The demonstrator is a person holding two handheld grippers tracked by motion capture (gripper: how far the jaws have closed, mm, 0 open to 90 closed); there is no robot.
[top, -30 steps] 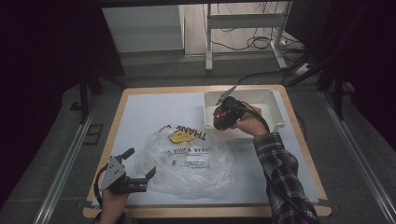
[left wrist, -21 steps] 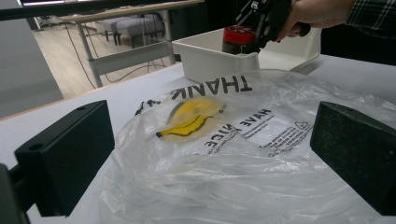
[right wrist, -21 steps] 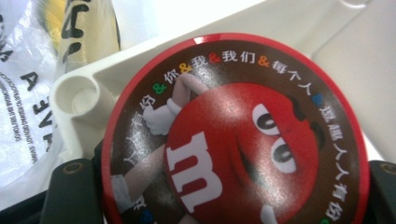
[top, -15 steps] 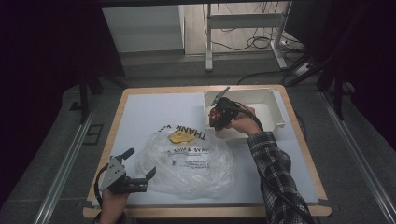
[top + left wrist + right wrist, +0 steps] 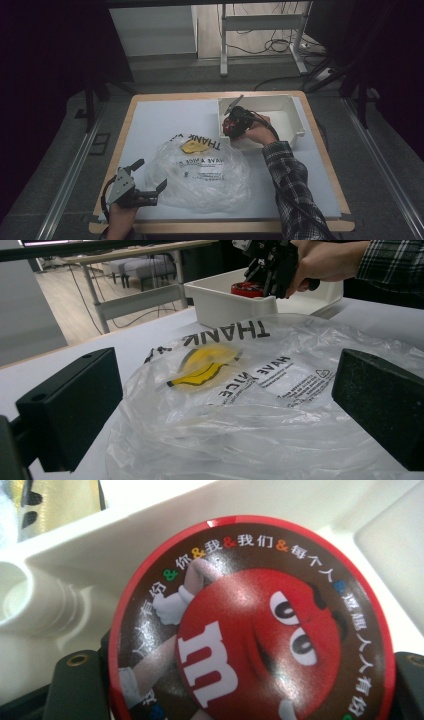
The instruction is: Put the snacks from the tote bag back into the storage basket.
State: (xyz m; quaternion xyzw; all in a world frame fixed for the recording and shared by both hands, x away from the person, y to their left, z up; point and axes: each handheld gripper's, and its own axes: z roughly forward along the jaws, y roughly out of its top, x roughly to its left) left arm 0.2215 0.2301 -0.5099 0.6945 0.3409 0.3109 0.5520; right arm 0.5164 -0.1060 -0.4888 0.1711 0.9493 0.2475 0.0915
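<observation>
Right gripper clenched on red M&M's tin, upper centre of frame, over white bin corner. Advice: lift clear of rim before carrying toward plastic bag.

My right sleeve was a dark plaid flannel, checked in black and pale grey. My left gripper showed blocky matte-black jaws, a screw hole in one, with a grey three-cornered plate on top and a black cable looping off its back. My right gripper was black too, its own dark cable trailing along the sleeve.
</observation>
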